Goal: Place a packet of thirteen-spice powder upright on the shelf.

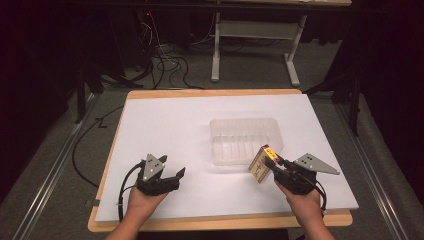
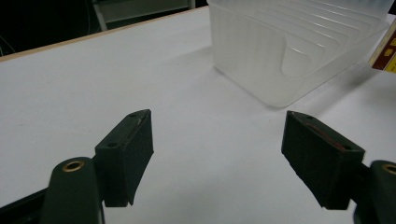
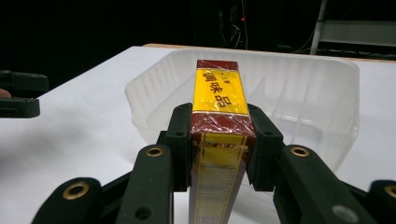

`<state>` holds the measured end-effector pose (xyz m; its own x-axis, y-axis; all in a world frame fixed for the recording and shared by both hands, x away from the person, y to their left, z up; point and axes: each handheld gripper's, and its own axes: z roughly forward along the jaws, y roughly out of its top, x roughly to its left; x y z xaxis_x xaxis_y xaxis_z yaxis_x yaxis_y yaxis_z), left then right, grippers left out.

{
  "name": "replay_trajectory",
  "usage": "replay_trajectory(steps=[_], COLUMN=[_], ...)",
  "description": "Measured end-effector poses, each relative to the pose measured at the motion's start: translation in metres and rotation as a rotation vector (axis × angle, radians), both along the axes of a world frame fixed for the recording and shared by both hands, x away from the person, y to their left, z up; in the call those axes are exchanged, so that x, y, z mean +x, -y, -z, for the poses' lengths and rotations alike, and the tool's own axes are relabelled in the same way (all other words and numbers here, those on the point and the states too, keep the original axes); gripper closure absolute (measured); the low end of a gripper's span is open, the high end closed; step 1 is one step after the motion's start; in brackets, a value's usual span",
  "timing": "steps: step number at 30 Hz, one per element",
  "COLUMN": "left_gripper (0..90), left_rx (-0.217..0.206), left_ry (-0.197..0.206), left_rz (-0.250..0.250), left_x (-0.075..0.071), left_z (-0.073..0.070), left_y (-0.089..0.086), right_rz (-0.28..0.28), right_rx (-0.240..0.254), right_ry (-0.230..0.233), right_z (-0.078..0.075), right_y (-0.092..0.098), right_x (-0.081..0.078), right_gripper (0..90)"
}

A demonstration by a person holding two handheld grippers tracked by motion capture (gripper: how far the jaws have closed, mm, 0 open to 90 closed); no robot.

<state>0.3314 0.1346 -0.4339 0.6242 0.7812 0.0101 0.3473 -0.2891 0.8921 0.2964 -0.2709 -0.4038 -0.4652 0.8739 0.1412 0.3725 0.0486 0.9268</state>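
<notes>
Right claw: the right claw (image 3: 219,144) pinches a yellow and dark-red rectangular carton wrapped in clear film (image 3: 217,135), its pads pressed on the carton's two narrow sides.
Carton: held off the white table (image 1: 165,125), tilted, at about 4 o'clock from the table's middle, just beside the near right corner of the tray; in the right gripper view it stands before the tray's near wall.
Tray: a clear ribbed rectangular plastic tray (image 1: 245,140) sits on the table a little to 3 o'clock of centre, open side up.
Left claw: the left claw (image 2: 219,158) is spread wide with nothing between its pads, low over bare table at about 8 o'clock, pointing toward the tray.
</notes>
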Motion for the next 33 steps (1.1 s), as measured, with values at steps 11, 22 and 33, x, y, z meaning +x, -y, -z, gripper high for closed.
replay_trajectory(steps=[11,22,33], left_gripper=[25.8,25.8,25.8], left_rx=[0.034,0.026,0.004], left_ry=[0.01,0.012,0.006], left_rz=[0.035,0.037,0.047], left_x=[-0.002,-0.003,-0.001], left_z=[0.004,0.004,0.005], left_y=[0.01,0.01,0.009], right_rz=[0.023,0.07,0.172], right_rx=[0.005,0.01,-0.01], right_ry=[0.004,0.031,0.034], right_z=[-0.004,-0.021,-0.029], right_y=[0.003,0.001,-0.004], right_x=[-0.002,-0.007,0.005], right_gripper=[68.1,68.1,68.0])
